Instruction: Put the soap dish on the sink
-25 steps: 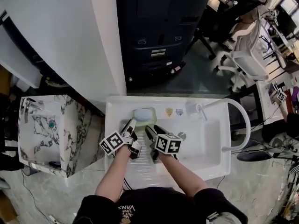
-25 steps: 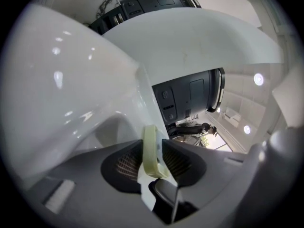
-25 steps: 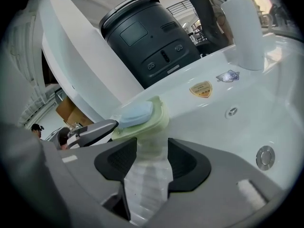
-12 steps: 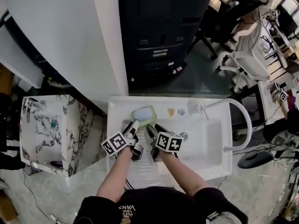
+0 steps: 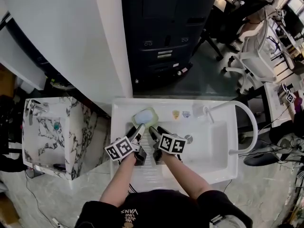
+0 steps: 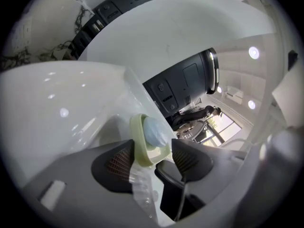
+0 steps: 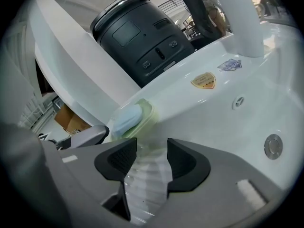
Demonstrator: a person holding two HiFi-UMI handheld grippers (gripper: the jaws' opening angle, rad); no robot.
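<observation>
The soap dish (image 5: 145, 116) is pale green, holds a blue soap bar, and rests on the back ledge of the white sink (image 5: 216, 167). In the left gripper view the soap dish (image 6: 142, 148) lies between the pads. The left gripper (image 6: 151, 161) has its jaws opening; the right pad stands off the dish and the left pad is at its rim. In the head view the left gripper (image 5: 137, 132) points at the dish from the near side. The right gripper (image 5: 154, 133) is beside it, open and empty, just short of the soap dish (image 7: 146, 116).
A curved white tap (image 5: 248, 122) arches over the basin at the right, with a drain (image 5: 188, 138) and two stickers (image 5: 175, 114) on the back ledge. A marbled sink (image 5: 47, 132) stands to the left. A black cabinet (image 5: 161, 32) rises behind, with office chairs (image 5: 251, 61) beyond.
The left gripper's jaws have spread apart around the soap dish and the gripper has rolled a little. The dish stays on the ledge. The right gripper has hardly moved.
</observation>
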